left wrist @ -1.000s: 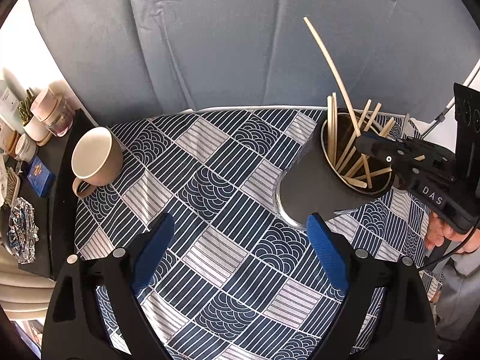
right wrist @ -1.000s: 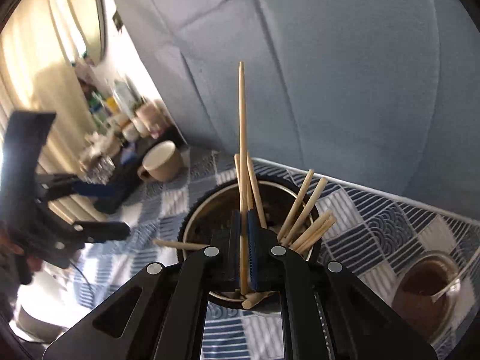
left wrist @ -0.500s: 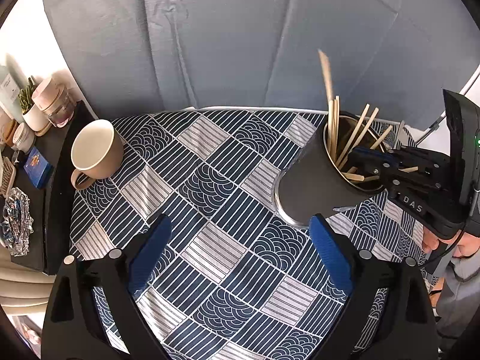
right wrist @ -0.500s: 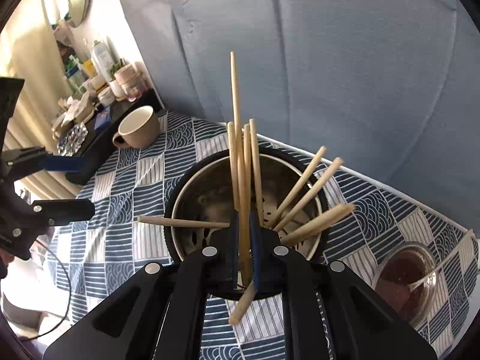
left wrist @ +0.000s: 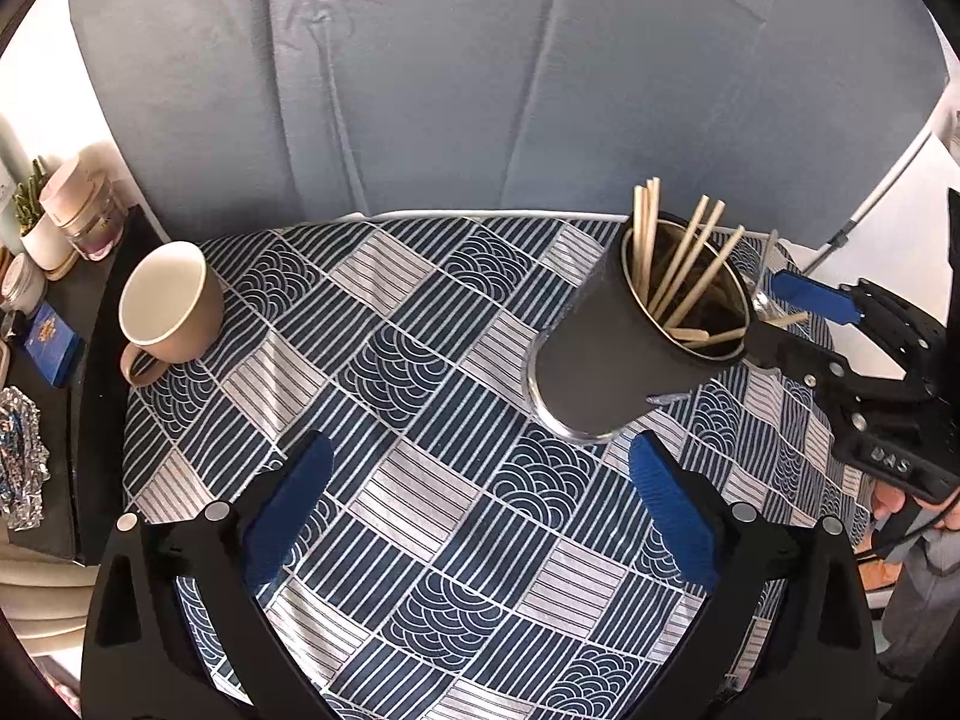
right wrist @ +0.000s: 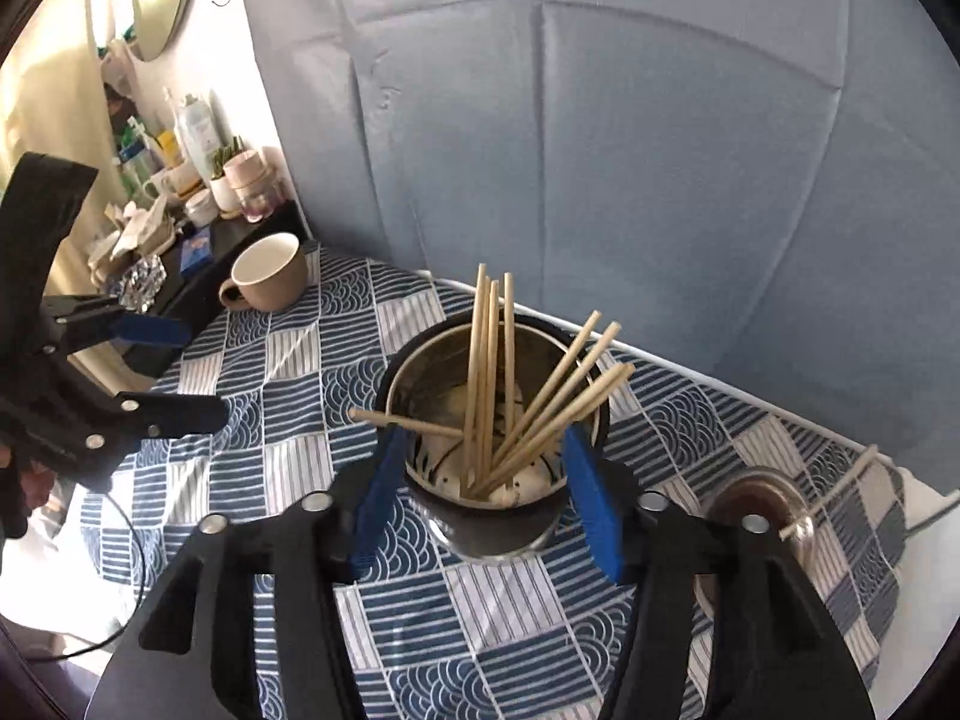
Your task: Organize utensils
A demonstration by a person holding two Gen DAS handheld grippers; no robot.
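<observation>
A dark metal cup (left wrist: 606, 372) stands on the patterned tablecloth (left wrist: 420, 330), holding several wooden chopsticks (left wrist: 678, 276). In the right wrist view the chopsticks (right wrist: 492, 360) lean against the rim of the cup (right wrist: 492, 531). My right gripper (right wrist: 487, 483) hovers just in front of and above the cup, its jaws opening, with no chopstick between the blue pads. From the left wrist view the right gripper (left wrist: 780, 321) sits at the cup's right rim. My left gripper (left wrist: 480, 486) stands wide open over the cloth, nothing in it, to the near left of the cup.
A beige mug (left wrist: 168, 300) stands at the table's left edge. A small bowl of brown liquid with a spoon (right wrist: 762, 510) sits right of the cup. A dark side shelf (left wrist: 36, 312) with jars and clutter borders the left. A grey padded wall rises behind.
The right gripper held one chopstick upright over the cup; its jaws have now parted and that chopstick stands in the cup. The gripper drew back and up. The left jaws widened slightly.
</observation>
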